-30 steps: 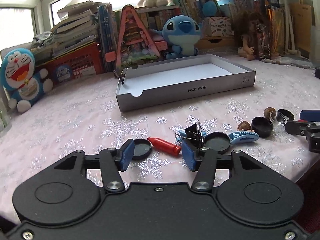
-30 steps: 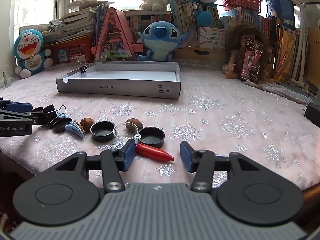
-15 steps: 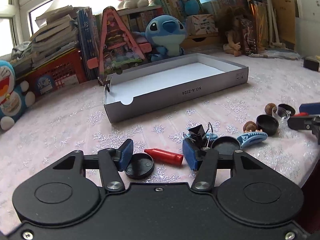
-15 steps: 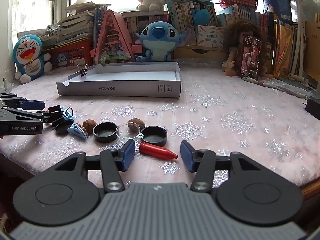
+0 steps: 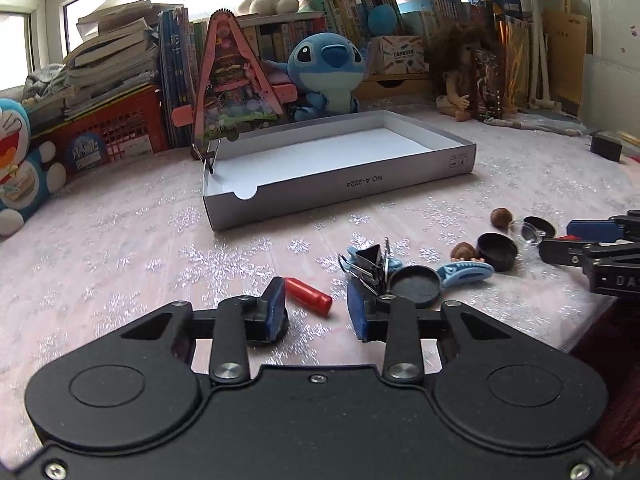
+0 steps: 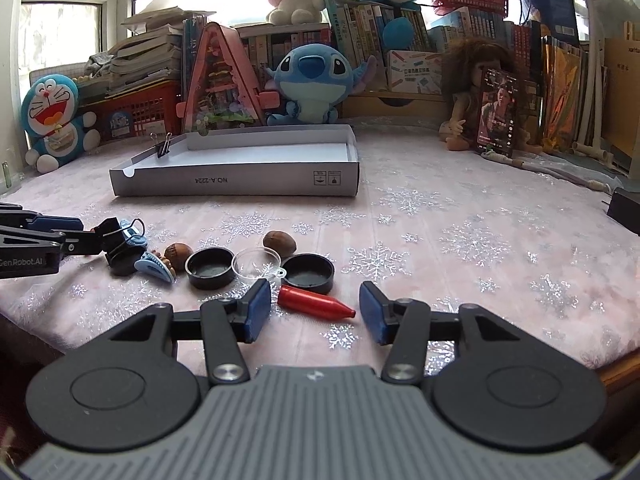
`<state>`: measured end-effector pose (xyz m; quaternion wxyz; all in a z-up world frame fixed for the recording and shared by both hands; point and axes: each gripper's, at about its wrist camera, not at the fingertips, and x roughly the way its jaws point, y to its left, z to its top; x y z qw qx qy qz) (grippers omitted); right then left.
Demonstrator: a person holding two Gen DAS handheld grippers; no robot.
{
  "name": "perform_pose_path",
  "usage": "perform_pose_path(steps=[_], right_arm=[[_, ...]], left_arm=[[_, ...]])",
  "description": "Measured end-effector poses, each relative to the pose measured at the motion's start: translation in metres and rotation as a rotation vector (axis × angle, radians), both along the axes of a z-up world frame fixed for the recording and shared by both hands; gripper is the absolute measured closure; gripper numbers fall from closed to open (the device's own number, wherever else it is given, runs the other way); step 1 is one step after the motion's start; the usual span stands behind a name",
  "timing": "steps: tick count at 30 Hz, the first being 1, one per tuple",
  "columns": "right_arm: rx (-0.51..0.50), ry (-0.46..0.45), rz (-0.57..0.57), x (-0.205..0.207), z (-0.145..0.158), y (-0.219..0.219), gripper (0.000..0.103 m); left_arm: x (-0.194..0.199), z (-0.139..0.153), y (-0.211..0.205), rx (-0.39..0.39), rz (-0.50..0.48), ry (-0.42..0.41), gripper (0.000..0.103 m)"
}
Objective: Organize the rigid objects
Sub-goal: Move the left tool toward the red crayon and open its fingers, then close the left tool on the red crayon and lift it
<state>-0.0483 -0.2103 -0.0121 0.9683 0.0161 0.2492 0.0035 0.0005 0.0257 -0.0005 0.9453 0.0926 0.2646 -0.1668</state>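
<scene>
Two red crayon-like pieces, one per view. Grey box [image 6: 236, 178] sits beyond, empty. Left hand-held gripper [image 5: 316, 310] gapes wide, empty, behind red piece [image 5: 309, 296]; right hand-held gripper [image 6: 314, 311] likewise open around red piece [image 6: 314, 303]. Only the left view shows a black cap [image 5: 276, 330] under its left finger.

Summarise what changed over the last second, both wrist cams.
The left gripper moved forward and down: the red plastic cylinder now lies between its open jaws, and one pad covers most of the flat round black lid. Nothing was gripped or released. The right gripper barely shifted, jaws open, before the red cone-tipped plastic piece. The loose items and the grey cardboard tray stayed put.
</scene>
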Motion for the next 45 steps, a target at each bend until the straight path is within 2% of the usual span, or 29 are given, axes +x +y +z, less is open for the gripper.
perform_pose_path(steps=[4, 6, 16, 20, 25, 33, 39, 45], right_arm=[[0.000, -0.002, -0.006, -0.001, 0.000, 0.000, 0.041], [-0.001, -0.002, -0.008, 0.000, 0.000, 0.000, 0.041], [-0.023, 0.003, -0.019, -0.007, 0.002, -0.005, 0.042], [-0.034, 0.008, -0.041, -0.010, 0.002, -0.012, 0.041], [-0.027, 0.012, -0.089, -0.010, 0.002, -0.021, 0.041], [-0.049, -0.020, -0.011, -0.008, 0.005, -0.016, 0.041], [-0.037, -0.016, -0.003, -0.004, 0.004, -0.012, 0.039], [-0.034, -0.028, -0.020, -0.002, 0.000, -0.010, 0.033]], left_arm=[[-0.007, -0.001, 0.004, -0.018, -0.028, 0.057, 0.070], [-0.007, -0.003, 0.005, -0.014, -0.018, 0.058, 0.070], [0.020, -0.005, 0.016, -0.007, 0.114, 0.045, 0.070], [0.028, -0.005, 0.022, -0.024, 0.152, 0.050, 0.070], [0.032, -0.006, 0.023, -0.004, 0.204, 0.034, 0.070], [0.035, -0.007, 0.033, 0.039, 0.280, 0.016, 0.070], [0.043, -0.007, 0.044, 0.021, 0.357, 0.018, 0.069], [0.037, -0.008, 0.032, -0.064, 0.327, 0.029, 0.049]])
